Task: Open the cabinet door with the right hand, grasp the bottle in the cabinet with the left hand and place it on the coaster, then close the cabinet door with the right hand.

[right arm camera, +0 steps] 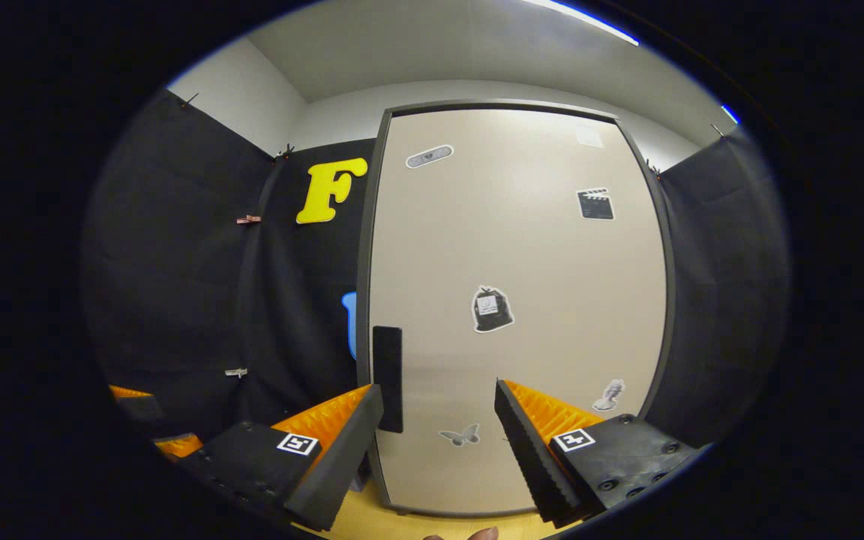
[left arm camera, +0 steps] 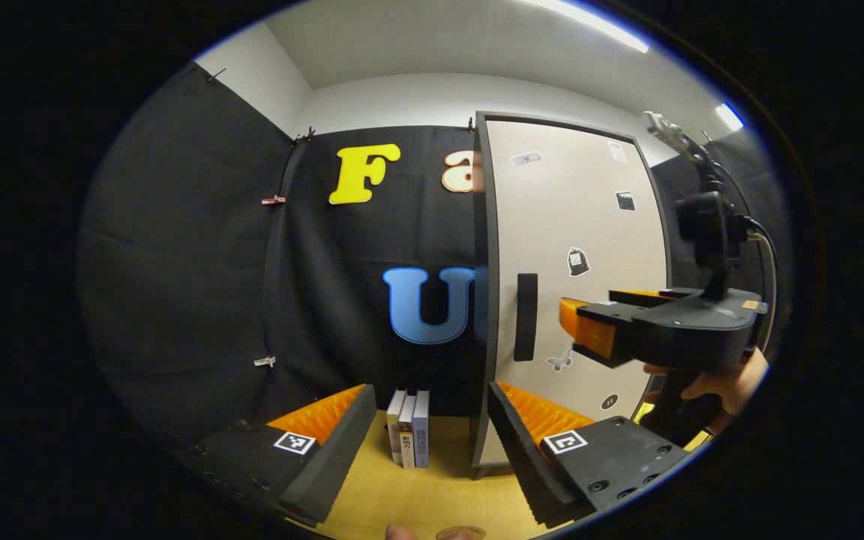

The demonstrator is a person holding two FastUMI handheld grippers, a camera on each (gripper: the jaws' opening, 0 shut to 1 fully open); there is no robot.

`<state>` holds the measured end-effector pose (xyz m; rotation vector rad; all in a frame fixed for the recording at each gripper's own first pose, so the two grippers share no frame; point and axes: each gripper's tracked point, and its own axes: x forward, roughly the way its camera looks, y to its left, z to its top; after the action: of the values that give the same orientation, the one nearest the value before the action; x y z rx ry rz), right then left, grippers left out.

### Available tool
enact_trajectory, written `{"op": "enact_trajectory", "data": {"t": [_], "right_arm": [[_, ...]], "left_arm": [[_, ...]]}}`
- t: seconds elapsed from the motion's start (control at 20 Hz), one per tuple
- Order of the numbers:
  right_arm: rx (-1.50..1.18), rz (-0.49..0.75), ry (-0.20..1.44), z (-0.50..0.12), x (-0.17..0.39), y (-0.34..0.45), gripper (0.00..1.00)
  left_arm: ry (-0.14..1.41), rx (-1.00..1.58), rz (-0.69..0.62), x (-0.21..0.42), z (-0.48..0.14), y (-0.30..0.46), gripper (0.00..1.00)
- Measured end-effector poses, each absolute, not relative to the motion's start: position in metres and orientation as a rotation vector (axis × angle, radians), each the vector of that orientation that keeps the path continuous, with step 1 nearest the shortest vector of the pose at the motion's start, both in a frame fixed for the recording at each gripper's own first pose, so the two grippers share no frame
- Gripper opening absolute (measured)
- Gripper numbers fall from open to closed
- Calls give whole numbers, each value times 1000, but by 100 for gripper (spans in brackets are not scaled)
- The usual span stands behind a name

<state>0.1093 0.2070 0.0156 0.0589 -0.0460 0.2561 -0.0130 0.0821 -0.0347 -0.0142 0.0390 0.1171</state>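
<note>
The cabinet's beige door (left arm camera: 589, 247) (right arm camera: 514, 247) is shut, with a black vertical handle (left arm camera: 526, 316) (right arm camera: 387, 379) near its left edge. The bottle is hidden behind it. In the right gripper view, my right gripper (right arm camera: 439, 431) is open just in front of the door's lower part, and the handle is just above its left finger. In the left gripper view, that same right gripper (left arm camera: 597, 322) hovers right of the handle, held by a hand (left arm camera: 724, 382). My left gripper (left arm camera: 428, 431) is open and holds nothing, left of the cabinet. A round brown disc (left arm camera: 460, 533), perhaps the coaster, peeks in at the bottom edge.
Three books (left arm camera: 408, 427) stand upright on the yellow table (left arm camera: 417, 495) beside the cabinet's left side. Small stickers dot the door. Black cloth walls close the booth to the left and right. The left gripper's fingers (right arm camera: 139, 409) show at the far left of the right gripper view.
</note>
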Motion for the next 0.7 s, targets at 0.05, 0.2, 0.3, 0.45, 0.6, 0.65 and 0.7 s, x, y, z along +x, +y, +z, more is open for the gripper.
{"op": "enact_trajectory", "data": {"t": [0.05, 0.2, 0.3, 0.45, 0.6, 0.65, 0.7], "right_arm": [[62, 258, -42, 14, 117, 216, 98], [54, 249, -33, 7, 139, 237, 97], [40, 226, -33, 3, 155, 245, 97], [66, 186, -3, -8, 172, 252, 89], [100, 184, 24, -15, 185, 262, 69], [103, 194, 22, -15, 188, 266, 52], [95, 190, 33, -18, 187, 266, 42]], "left_arm": [[46, -18, 122, -15, -39, 85, 94], [64, -20, 142, -17, -45, 94, 95], [68, -25, 153, -20, -46, 100, 95], [74, -30, 171, -24, -50, 109, 95], [82, -41, 180, -26, -52, 113, 95], [84, -43, 185, -27, -54, 116, 95], [88, -43, 190, -28, -56, 119, 95]]}}
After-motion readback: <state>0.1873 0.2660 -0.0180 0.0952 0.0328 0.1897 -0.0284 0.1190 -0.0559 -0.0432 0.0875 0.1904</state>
